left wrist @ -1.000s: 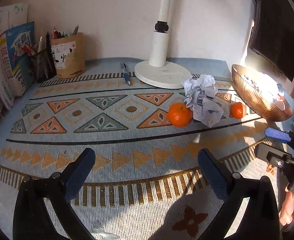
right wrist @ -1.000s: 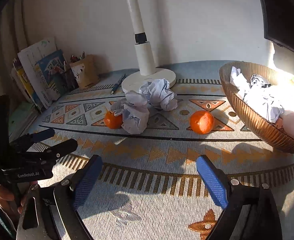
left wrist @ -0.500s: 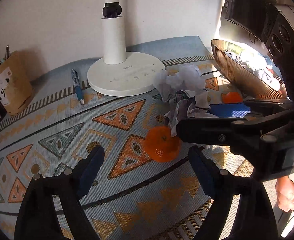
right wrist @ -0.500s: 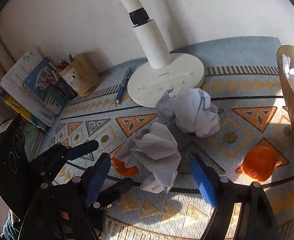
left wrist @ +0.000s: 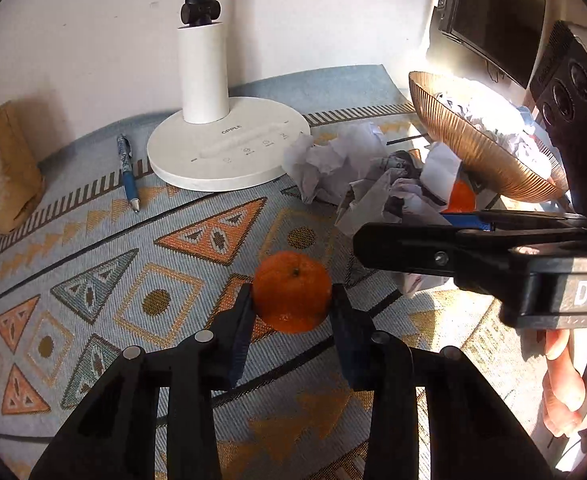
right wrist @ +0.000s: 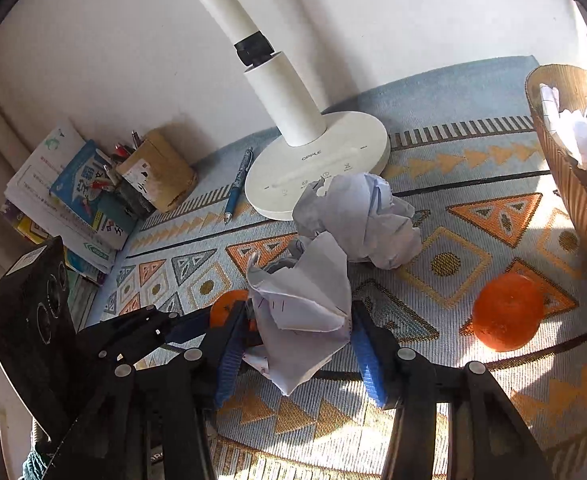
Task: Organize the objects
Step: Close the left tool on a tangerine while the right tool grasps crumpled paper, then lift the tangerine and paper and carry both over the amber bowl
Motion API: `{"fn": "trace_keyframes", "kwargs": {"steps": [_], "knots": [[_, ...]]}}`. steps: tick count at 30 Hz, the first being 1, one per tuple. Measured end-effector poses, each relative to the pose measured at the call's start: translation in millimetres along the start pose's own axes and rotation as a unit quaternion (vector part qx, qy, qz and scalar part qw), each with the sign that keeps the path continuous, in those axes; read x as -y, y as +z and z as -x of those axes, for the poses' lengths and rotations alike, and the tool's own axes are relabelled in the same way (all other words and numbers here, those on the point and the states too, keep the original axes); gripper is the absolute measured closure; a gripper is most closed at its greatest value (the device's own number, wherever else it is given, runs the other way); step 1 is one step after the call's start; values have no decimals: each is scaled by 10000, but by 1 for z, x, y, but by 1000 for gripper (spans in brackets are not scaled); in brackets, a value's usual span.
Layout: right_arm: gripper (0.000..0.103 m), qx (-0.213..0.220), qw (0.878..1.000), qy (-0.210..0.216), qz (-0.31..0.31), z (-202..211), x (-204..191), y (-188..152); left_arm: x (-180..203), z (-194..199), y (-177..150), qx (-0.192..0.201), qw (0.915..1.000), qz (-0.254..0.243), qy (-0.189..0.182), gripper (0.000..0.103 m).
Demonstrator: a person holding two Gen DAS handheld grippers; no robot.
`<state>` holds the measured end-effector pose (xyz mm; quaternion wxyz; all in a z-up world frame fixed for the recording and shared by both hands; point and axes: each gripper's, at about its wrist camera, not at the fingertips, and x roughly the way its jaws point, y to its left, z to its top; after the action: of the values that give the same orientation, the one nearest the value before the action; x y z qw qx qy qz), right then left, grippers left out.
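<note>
L: my left gripper (left wrist: 292,307) clamps the tangerine (left wrist: 292,291) on the table mat (left wrist: 93,240) for lifting | R: my right gripper (right wrist: 299,330) brackets the crumpled paper (right wrist: 301,308), pads touching, likely bound for the basket (right wrist: 573,196)

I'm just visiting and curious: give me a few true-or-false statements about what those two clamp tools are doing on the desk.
1. The left gripper has its jaws around an orange. True.
2. The right gripper is closed on a pen. False: its jaws flank a crumpled paper; the pen lies by the lamp base.
3. The basket holds crumpled paper. True.
4. Only one orange is on the mat. False: a second orange lies loose.
</note>
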<state>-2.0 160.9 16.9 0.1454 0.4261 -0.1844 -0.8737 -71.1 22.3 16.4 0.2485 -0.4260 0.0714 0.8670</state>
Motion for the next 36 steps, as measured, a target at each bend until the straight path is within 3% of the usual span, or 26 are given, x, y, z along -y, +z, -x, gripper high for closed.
{"fn": "trace_keyframes", "kwargs": {"steps": [3, 8, 12, 14, 16, 19, 24, 29, 30, 32, 36], "knots": [[54, 144, 9996, -69, 246, 30, -6, -15, -2, 23, -11, 119, 9997, 217, -22, 69], [52, 371, 9920, -572, 1061, 70, -15, -55, 2, 67, -42, 294, 9957, 808, 359, 69], [52, 552, 9922, -402, 1042, 76, -4, -78, 3, 78, -73, 519, 9889, 1371, 239, 69], [52, 449, 9941, -283, 946, 69, 1, -85, 5, 74, -80, 478, 9886, 1396, 302, 69], [52, 319, 9936, -421, 1003, 63, 0, -89, 8, 78, -84, 678, 9875, 1322, 518, 69], [49, 423, 9900, -487, 1253, 63, -10, -93, 9, 88, -87, 1036, 9848, 1299, 501, 69], [49, 296, 9897, -660, 1233, 57, -10, -94, 20, 93, -91, 1153, 9846, 1116, 695, 68], [46, 413, 9900, -687, 1164, 62, -8, -95, 9, 95, -95, 1163, 9814, 1436, 526, 68], [45, 419, 9899, -694, 1166, 62, -8, -95, 5, 94, -96, 1130, 9811, 1513, 420, 68], [32, 422, 9893, -744, 1183, 63, -10, -95, -1, 95, -98, 1164, 9784, 1683, 298, 68], [24, 355, 9872, -803, 1330, 62, -16, -98, -5, 98, -101, 1248, 9733, 1885, 404, 68]]}}
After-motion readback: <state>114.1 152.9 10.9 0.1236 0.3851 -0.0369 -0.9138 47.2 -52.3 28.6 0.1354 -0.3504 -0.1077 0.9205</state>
